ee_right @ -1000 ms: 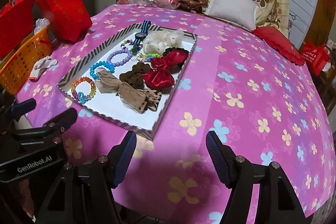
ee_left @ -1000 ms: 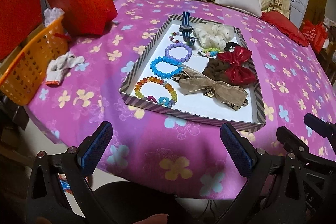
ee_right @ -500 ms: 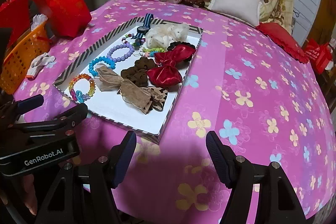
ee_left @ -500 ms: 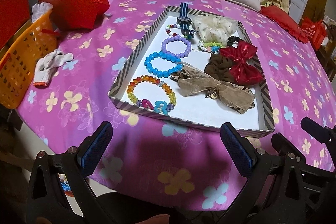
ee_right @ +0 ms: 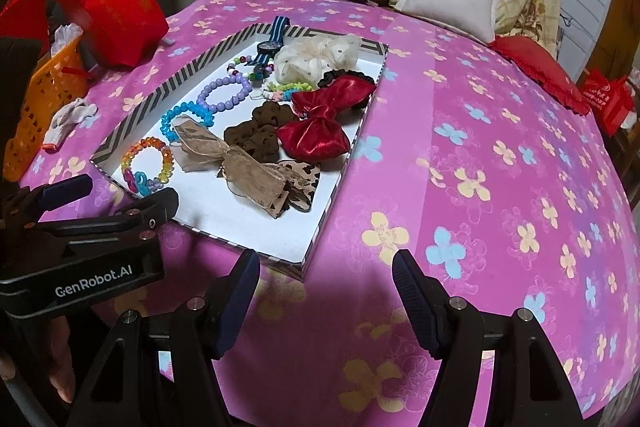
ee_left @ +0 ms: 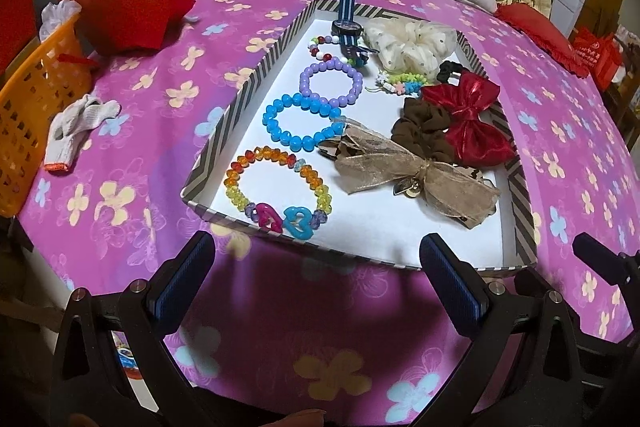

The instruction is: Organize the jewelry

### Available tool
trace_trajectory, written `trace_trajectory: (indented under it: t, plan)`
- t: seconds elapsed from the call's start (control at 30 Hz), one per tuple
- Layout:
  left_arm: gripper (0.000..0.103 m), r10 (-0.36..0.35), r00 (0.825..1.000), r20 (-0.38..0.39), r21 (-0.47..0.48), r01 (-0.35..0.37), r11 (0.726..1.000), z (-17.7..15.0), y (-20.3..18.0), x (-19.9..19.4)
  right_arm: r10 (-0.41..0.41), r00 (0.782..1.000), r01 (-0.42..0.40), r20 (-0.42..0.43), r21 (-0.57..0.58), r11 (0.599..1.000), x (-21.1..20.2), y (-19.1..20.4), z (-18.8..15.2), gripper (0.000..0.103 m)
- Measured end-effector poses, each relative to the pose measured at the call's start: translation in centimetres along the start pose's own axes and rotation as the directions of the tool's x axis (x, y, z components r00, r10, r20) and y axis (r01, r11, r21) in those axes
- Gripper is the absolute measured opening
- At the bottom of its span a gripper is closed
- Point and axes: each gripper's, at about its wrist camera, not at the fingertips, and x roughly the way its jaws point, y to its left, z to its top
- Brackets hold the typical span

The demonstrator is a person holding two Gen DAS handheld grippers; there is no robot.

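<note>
Bracelets line the tray's [ee_left: 224, 131] nine o'clock side: rainbow bracelet [ee_left: 276, 187] nearest, blue [ee_left: 302, 125] and purple [ee_left: 331, 82] behind, watch [ee_left: 347, 27] at twelve. Bows and scrunchies crowd three o'clock, tan bow [ee_left: 416, 175] overlapping the blue one. Left gripper [ee_left: 316, 283] hangs at six o'clock before the tray, jaws wide, holding nothing; right gripper [ee_right: 326, 291] likewise spread and empty by the tray's near corner. Sorting looks partly laid out, nothing grasped yet, bows seemingly left to tidy.
</note>
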Motion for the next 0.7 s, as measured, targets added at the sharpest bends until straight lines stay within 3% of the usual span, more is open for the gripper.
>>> trace_trajectory:
  t: [0.2, 0.7]
  plan:
    - [0.102, -0.016, 1.000, 0.003, -0.015, 0.016, 1.000, -0.1, 0.2, -0.5, 0.002, 1.000, -0.002, -0.003, 0.003, 1.000, 0.1, 0.0, 0.0, 0.067]
    - [0.102, 0.011, 0.995, 0.098, -0.001, -0.011, 1.000, -1.1, 0.1, -5.5, 0.010, 0.999, -0.010, 0.039, -0.001, 1.000, -2.0, 0.1, -0.6, 0.067]
